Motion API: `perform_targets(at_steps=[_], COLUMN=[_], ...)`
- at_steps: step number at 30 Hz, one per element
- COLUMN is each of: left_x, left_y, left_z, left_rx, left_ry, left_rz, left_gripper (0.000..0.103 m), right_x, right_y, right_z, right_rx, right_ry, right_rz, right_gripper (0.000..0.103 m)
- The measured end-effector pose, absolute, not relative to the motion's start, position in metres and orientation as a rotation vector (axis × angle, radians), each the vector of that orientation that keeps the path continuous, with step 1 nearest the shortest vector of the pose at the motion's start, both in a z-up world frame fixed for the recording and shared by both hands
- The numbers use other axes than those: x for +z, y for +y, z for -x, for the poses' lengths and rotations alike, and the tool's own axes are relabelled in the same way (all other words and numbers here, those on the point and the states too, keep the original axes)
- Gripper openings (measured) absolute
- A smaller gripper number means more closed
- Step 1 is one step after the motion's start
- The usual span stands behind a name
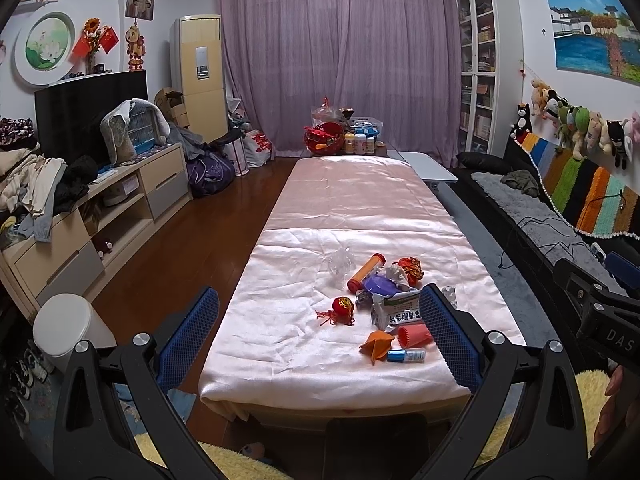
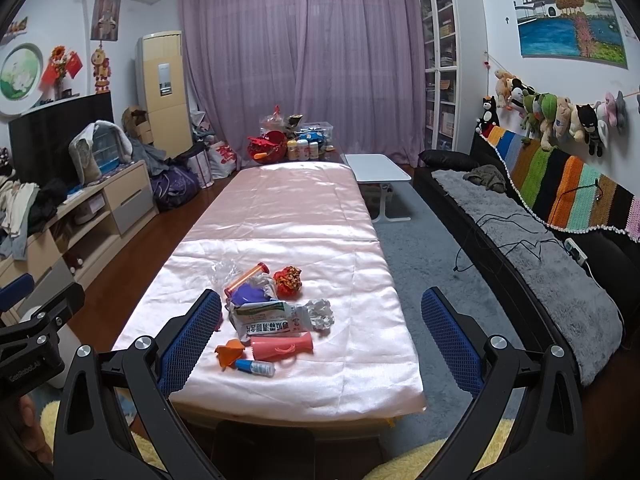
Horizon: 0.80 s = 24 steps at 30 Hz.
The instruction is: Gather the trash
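A heap of trash lies on the near end of a long table with a pink satin cloth [image 1: 344,208] [image 2: 288,208]. It holds an orange tube [image 1: 365,272] [image 2: 245,275], a white-green packet [image 1: 396,310] [image 2: 266,320], a pink comb-like piece [image 1: 414,336] [image 2: 280,347], a small blue-white tube [image 1: 406,356] [image 2: 256,366], orange paper [image 1: 376,345] [image 2: 229,350], a red ornament [image 1: 342,309], a red-gold crumple [image 1: 410,269] [image 2: 288,279], white crumpled paper [image 2: 320,314] and clear plastic [image 1: 340,262]. My left gripper [image 1: 316,336] and right gripper [image 2: 320,340] are open, empty, held before the table's near edge.
A white lidded bin [image 1: 68,326] stands on the floor at the left. A TV cabinet [image 1: 120,200] with clothes lines the left wall. A black sofa [image 2: 540,248] with a grey throw runs along the right. Jars and a red basket [image 1: 326,140] sit at the far end.
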<state>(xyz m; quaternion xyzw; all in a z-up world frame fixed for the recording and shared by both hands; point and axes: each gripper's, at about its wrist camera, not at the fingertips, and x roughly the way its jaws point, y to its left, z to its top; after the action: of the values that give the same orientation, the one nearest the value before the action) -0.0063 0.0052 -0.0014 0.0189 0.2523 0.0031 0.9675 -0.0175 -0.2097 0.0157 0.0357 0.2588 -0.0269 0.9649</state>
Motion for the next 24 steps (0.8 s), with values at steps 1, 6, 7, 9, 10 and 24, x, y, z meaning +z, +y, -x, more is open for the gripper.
perform_targets(at_steps=[1,6,7,9,10,24], left_x=[-0.001,-0.003,-0.005,-0.009,-0.011,-0.071], left_y=[0.005,0.007,0.008,0.012,0.013,0.023], left_z=[0.006,0.006,0.005,0.002,0.001,-0.049], left_rx=[0.006,0.008,0.01,0.021,0.029,0.047], left_ry=[0.51,0.514,0.518,0.528,0.534,0.716], left_rz=[-0.038,-0.036,-0.033,-0.029,-0.028,-0.064], left_gripper=[0.095,0.095,0.095,0.095,0.095,0.095], right_x=[0.016,0.015,0.015,0.012,0.01,-0.059], right_y=[-0.21,-0.213,-0.215,-0.221,-0.223,-0.232], right_z=[0.017,0.017,0.016,0.014,0.013,-0.035], right_rx=[-0.054,-0.053,-0.053,-0.062,-0.07,-0.015], right_ry=[0.524,0.515,0.513,0.503,0.493,0.668], right_rz=[-0.073,-0.079,-0.089,-0.111,-0.107,-0.132], right_gripper=[0.1,0.1,0.1,0.1,0.1,0.1])
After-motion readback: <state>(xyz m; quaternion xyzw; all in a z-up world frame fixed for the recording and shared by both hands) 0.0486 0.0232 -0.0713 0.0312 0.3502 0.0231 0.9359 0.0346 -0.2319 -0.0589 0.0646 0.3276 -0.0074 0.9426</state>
